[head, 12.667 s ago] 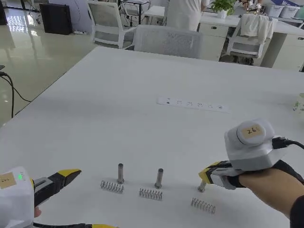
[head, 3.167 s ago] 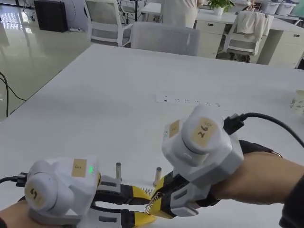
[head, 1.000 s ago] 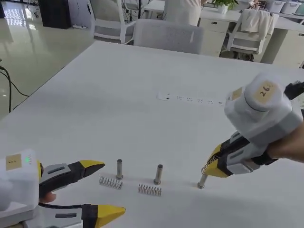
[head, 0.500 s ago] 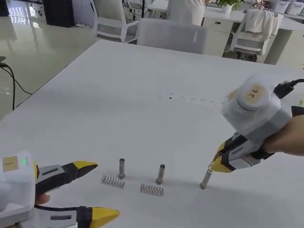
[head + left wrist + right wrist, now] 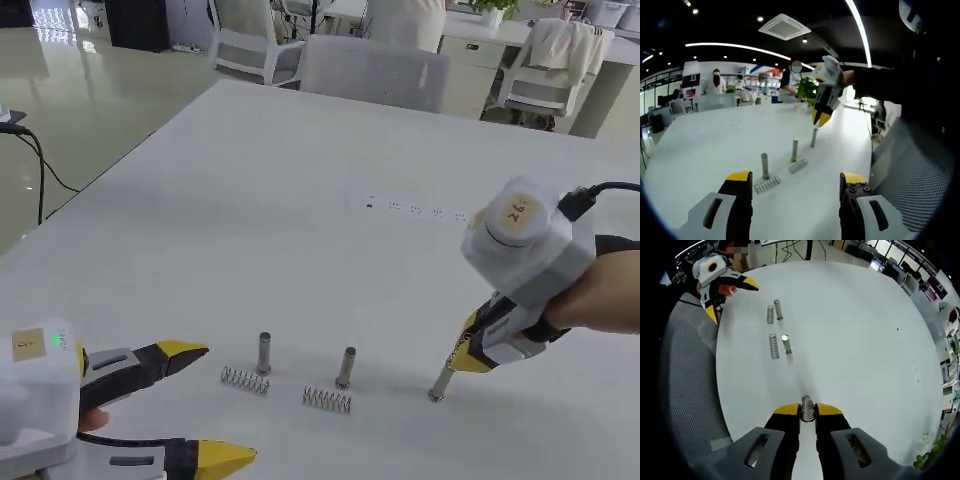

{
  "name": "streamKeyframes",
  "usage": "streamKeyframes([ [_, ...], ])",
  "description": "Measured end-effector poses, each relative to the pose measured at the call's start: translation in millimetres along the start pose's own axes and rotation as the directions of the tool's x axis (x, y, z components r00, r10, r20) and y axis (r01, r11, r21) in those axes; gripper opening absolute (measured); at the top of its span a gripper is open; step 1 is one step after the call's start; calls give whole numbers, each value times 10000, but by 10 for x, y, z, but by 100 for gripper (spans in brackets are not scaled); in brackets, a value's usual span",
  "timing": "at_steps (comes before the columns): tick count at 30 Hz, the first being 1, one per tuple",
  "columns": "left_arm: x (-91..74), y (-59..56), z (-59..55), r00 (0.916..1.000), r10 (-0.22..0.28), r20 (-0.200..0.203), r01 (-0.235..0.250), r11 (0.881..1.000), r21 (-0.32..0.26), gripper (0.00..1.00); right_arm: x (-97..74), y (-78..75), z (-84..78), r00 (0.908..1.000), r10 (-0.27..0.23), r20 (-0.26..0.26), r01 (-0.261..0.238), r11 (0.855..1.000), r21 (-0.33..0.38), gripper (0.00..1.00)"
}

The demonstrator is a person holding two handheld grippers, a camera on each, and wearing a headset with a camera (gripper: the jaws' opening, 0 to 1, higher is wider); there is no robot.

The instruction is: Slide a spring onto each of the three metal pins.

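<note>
On the white worktop (image 5: 300,200) three metal pins stand in a row: the left pin (image 5: 264,353), the middle pin (image 5: 347,367) and the right pin (image 5: 441,382), which leans a little. The right gripper (image 5: 468,352) is at the top of the right pin, and its fingers are closed on the held spring (image 5: 808,411) (in the right gripper view the coil sits between the two yellow tips). The front end of this spring meets the top of the right pin; whether the pin is already inside the coil, I cannot tell. Two more springs lie flat on the worktop: the first loose spring (image 5: 245,379) just beside the foot of the left pin, on the person's side, and the second loose spring (image 5: 327,399) just beside the foot of the middle pin, on the same side. The left gripper (image 5: 218,403) is low at the left, near the left pin but apart from it, and its fingers are spread wide with nothing between them. In the left gripper view the pins and the loose springs are ahead of the open fingers, with the right gripper beyond them. Farther away on the worktop lies a white power strip (image 5: 415,210), well apart from the pins.
</note>
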State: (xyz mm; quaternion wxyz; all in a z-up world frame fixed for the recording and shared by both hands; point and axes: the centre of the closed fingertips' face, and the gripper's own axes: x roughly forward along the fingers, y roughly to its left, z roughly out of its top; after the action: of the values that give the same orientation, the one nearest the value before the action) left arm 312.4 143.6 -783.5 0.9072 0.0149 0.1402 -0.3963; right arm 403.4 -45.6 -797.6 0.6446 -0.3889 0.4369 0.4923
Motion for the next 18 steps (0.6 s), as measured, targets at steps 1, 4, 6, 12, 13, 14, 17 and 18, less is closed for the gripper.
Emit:
streamKeyframes([
  [1,1,-3,2,10000,-6,0,6,10000,11,66,8,-1,-1,10000,12,-13,-12,10000,1,9],
  [4,6,-12,7,10000,-36,-3,36,10000,25,66,51,-12,-8,9999,55,-88,-54,10000,8,9],
  [6,7,-16,7,10000,-44,-11,44,10000,34,66,78,-6,-16,9999,100,-141,-99,9999,31,9],
  [12,-6,-18,0,10000,-34,-24,34,10000,34,65,178,3,-36,9994,203,-285,-201,9998,61,9],
  [13,-8,-20,0,10000,-30,-25,30,10000,33,65,201,3,-45,9992,211,-337,-208,9997,88,9],
  [14,-9,-20,0,10000,-29,-26,29,10000,36,65,219,1,-49,9991,221,-363,-218,9997,93,9],
  [17,-10,-24,4,10000,-37,-20,37,10000,42,65,267,8,-58,9988,259,-407,-253,9996,161,9],
  [18,-10,-24,3,10000,-37,-22,37,10000,43,65,279,10,-63,9988,269,-419,-262,9995,176,9],
])
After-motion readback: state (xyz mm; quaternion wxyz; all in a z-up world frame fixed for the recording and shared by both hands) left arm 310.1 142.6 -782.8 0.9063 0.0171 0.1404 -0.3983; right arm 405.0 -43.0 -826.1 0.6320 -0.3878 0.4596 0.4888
